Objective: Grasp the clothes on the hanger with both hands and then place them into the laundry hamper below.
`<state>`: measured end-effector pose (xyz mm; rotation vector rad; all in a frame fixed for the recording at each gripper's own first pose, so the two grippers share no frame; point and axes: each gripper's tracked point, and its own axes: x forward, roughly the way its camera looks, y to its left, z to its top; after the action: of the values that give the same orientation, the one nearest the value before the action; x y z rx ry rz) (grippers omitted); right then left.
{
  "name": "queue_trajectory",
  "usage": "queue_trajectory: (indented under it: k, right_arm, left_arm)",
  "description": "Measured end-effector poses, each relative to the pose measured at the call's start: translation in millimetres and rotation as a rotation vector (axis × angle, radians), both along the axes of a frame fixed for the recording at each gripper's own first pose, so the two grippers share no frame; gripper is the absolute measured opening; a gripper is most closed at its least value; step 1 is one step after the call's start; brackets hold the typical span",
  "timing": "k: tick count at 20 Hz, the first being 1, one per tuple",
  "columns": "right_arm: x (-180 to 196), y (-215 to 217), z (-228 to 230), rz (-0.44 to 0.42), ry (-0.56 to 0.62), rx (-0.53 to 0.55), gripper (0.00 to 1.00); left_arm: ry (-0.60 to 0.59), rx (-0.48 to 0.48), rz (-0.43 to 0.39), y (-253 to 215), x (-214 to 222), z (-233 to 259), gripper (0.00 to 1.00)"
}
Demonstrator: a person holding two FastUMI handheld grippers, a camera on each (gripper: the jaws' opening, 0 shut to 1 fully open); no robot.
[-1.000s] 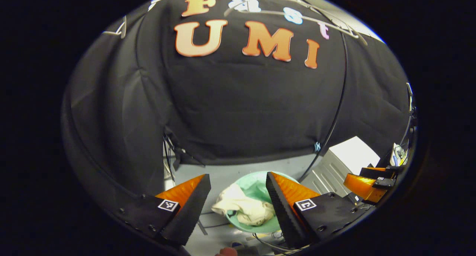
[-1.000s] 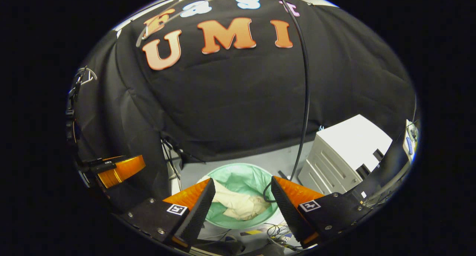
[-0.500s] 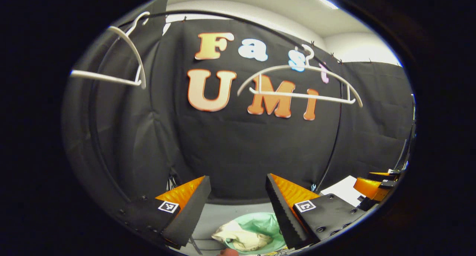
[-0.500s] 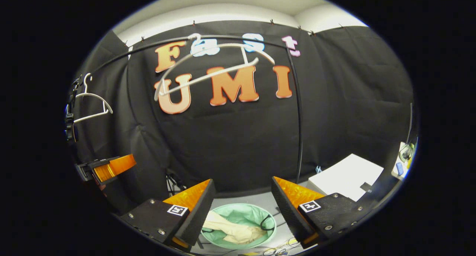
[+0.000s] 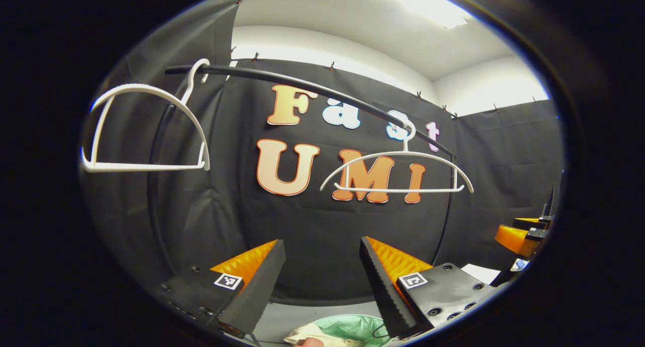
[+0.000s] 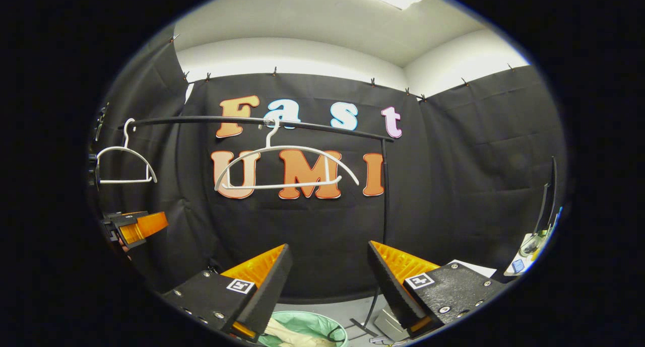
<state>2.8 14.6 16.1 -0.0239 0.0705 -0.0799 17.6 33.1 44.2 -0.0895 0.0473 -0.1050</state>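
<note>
Two white plastic hangers (image 6: 282, 165) (image 6: 123, 160) hang on a black rail (image 6: 322, 126); the mint-green round laundry hamper (image 6: 307, 327) holds cream-coloured crumpled clothes (image 6: 282, 334).

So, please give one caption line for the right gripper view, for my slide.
Open right tongs face two bare hangers on the rail, hamper below.

A black horizontal rail (image 6: 252, 121) spans the booth, carried at one end by a black upright post (image 6: 385, 186). Above the cloth wall, a white ceiling (image 5: 352, 19) holds a bright light panel (image 5: 428, 7) (partly cropped). Small clips (image 6: 275, 71) pin the cloth's upper edge.
</note>
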Motion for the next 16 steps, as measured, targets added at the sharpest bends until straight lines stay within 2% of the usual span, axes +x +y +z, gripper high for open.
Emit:
queue_trajectory:
  k: [3, 6, 7, 10, 16]
  right_arm:
    - [4.2, -1.2, -3.8, -0.002, -0.007, -0.02, 0.93]
    - [5.8, -0.2, -4.6, -0.013, -0.032, -0.032, 0.93]
    - [5.9, 1.1, -4.6, -0.018, -0.035, -0.022, 0.93]
    - [6.5, 6.6, -8.7, -0.003, -0.03, 0.011, 0.93]
    - [5.9, 6.7, -8.0, 0.005, -0.031, -0.017, 0.93]
  left_arm:
    - [-0.034, 0.012, 0.009, 0.7, -7.4, 10.2, 1.0]
    - [-0.037, -0.004, 0.008, 2.9, -12.4, 11.0, 0.94]
    - [-0.037, -0.005, 0.014, 6.1, -13.7, 10.5, 0.97]
    - [-0.042, -0.003, 0.031, 8.3, -14.9, 11.2, 0.97]
    - [-0.045, -0.006, 0.035, 7.0, -16.1, 11.2, 0.97]
